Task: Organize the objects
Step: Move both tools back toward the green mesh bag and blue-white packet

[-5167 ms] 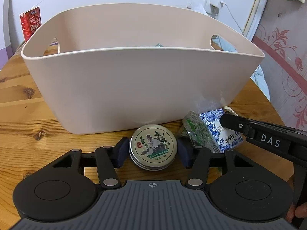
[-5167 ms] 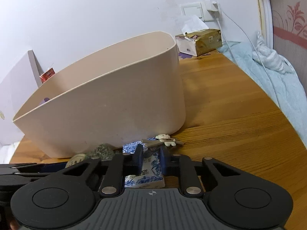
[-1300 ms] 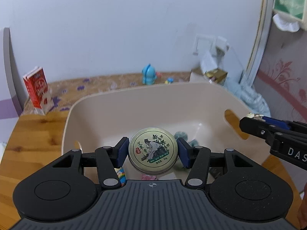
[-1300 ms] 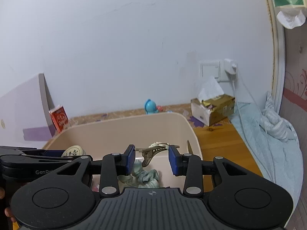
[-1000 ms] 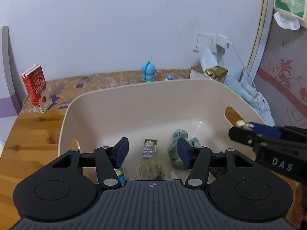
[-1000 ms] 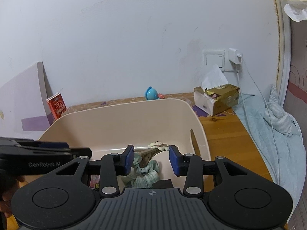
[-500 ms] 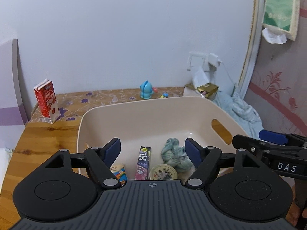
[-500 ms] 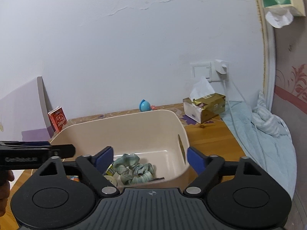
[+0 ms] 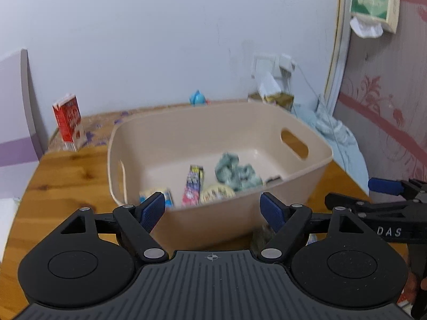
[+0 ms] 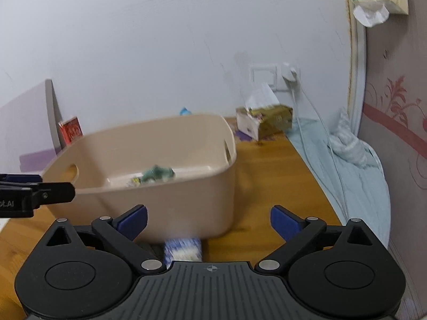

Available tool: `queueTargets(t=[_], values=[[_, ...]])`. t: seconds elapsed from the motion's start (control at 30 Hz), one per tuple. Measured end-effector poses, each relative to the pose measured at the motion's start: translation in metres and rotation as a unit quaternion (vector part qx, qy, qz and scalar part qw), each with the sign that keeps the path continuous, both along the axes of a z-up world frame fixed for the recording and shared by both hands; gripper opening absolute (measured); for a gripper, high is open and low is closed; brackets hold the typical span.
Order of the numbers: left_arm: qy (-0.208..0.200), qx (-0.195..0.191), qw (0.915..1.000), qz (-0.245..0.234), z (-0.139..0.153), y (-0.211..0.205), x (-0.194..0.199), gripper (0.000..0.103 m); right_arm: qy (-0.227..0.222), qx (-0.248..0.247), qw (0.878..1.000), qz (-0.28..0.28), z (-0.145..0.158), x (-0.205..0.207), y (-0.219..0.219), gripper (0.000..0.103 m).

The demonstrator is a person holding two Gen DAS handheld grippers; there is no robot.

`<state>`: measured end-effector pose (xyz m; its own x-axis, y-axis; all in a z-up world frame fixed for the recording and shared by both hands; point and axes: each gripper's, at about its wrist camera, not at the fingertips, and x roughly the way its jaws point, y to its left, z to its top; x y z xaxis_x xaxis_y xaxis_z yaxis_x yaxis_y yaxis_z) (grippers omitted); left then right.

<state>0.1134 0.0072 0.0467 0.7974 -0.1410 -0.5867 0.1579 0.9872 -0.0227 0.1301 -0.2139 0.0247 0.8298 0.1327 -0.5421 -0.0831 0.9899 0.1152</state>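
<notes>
both grippers' jaws have just opened and hold nothing; reaching for the blue packet [image 10: 182, 250] (pressed against the bin [image 10: 186, 202]) could push the bin away.

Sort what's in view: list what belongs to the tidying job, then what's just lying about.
Job:
beige bin
round tin in the bin
green scrunchie in the bin
blue-and-white packet on the table before the bin

Lying about:
red carton
tissue box
blue toy
</notes>
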Motion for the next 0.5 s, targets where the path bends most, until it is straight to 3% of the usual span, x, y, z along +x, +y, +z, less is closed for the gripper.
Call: queueTargets(t=[0.5], values=[[0.064, 0.009, 0.9976, -0.025, -0.047, -0.035, 0.006, 0.082, 0.065, -0.011, 0.998, -0.012, -0.043, 0.003, -0.016, 0.102]])
